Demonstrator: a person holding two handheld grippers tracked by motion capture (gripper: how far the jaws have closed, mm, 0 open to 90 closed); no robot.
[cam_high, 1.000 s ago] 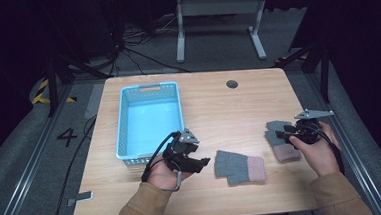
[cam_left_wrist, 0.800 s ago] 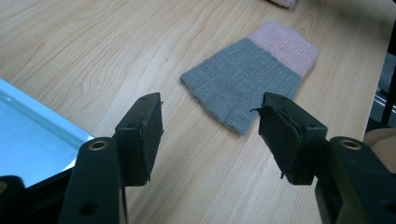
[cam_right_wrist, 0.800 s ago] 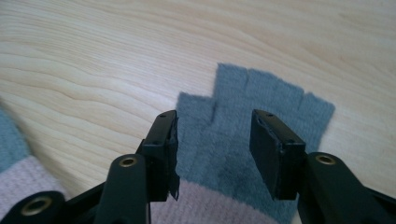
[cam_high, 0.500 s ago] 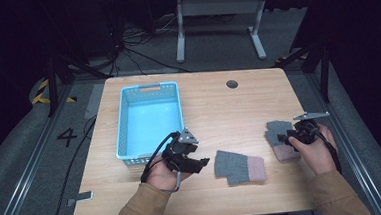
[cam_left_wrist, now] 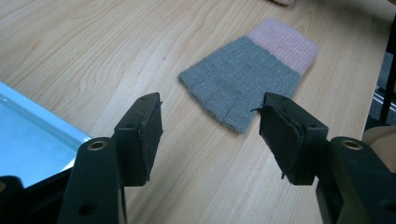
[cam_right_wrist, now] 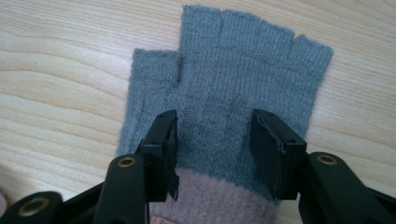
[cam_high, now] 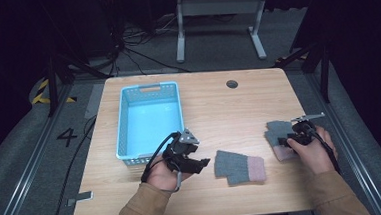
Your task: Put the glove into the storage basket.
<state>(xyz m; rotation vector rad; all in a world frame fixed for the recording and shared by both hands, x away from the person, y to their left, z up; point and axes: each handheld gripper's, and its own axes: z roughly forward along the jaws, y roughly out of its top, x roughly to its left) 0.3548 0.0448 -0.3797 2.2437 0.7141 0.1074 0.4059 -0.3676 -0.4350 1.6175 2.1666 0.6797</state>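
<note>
Two grey fingerless gloves with pink cuffs lie flat on the wooden table. One glove (cam_high: pixel 239 165) (cam_left_wrist: pixel 247 79) lies near the front middle. My left gripper (cam_high: pixel 202 163) (cam_left_wrist: pixel 210 121) stands open just left of it, jaws pointing at its finger end and apart from it. The other glove (cam_high: pixel 279 129) (cam_right_wrist: pixel 233 79) lies at the right. My right gripper (cam_high: pixel 284 141) (cam_right_wrist: pixel 212 135) hovers low over its palm near the cuff. Its jaws have just been opening and stand wide, with the knit between them but not pinched.
A light blue plastic basket (cam_high: pixel 147 90) (cam_left_wrist: pixel 28 144) stands empty at the left, right behind my left hand. A round cable hole (cam_high: pixel 232 84) sits near the table's far edge. The table's right edge (cam_high: pixel 326 144) is close to my right hand.
My right hand has sunk a little toward the right glove. The left hand and both gloves have stayed where they were.
</note>
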